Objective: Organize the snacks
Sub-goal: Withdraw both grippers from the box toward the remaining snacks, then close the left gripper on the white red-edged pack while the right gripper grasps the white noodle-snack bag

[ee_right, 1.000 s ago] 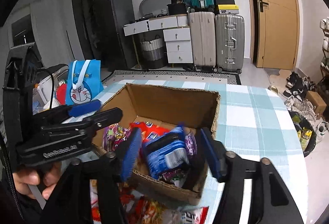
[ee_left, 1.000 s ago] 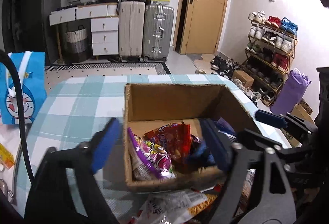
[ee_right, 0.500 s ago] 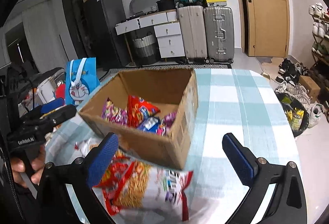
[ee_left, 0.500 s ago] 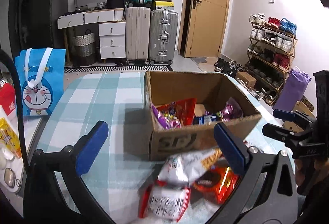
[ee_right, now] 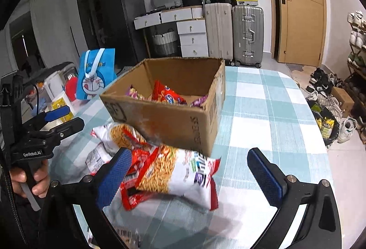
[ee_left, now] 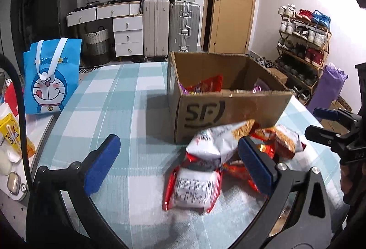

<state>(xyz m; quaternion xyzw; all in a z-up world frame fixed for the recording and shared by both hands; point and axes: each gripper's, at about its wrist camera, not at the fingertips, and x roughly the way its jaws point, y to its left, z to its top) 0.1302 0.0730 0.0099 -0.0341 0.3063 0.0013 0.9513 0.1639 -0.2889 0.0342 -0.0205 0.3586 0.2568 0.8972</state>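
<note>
An open cardboard box (ee_left: pixel 231 109) (ee_right: pixel 169 116) stands on the checked tablecloth with red and purple snack bags (ee_right: pixel 167 94) inside. A pile of snack bags lies in front of it: a white and red bag (ee_left: pixel 196 187), a white bag with orange noodles (ee_right: pixel 178 171). My left gripper (ee_left: pixel 180 166) is open and empty, low over the pile's left side. My right gripper (ee_right: pixel 189 176) is open and empty, around the noodle bag without touching it.
A blue Doraemon bag (ee_left: pixel 51 75) stands at the table's left, with small yellow and white items (ee_left: pixel 11 134) beside it. Suitcases (ee_left: pixel 171 27), drawers and a shoe rack (ee_left: pixel 304 43) line the room behind. The table's right edge (ee_right: pixel 320 134) drops to the floor.
Both grippers have pulled back from inside the box to the near side and lowered toward the snack pile. Both jaws have opened wide. The blue packet now lies in the box.
</note>
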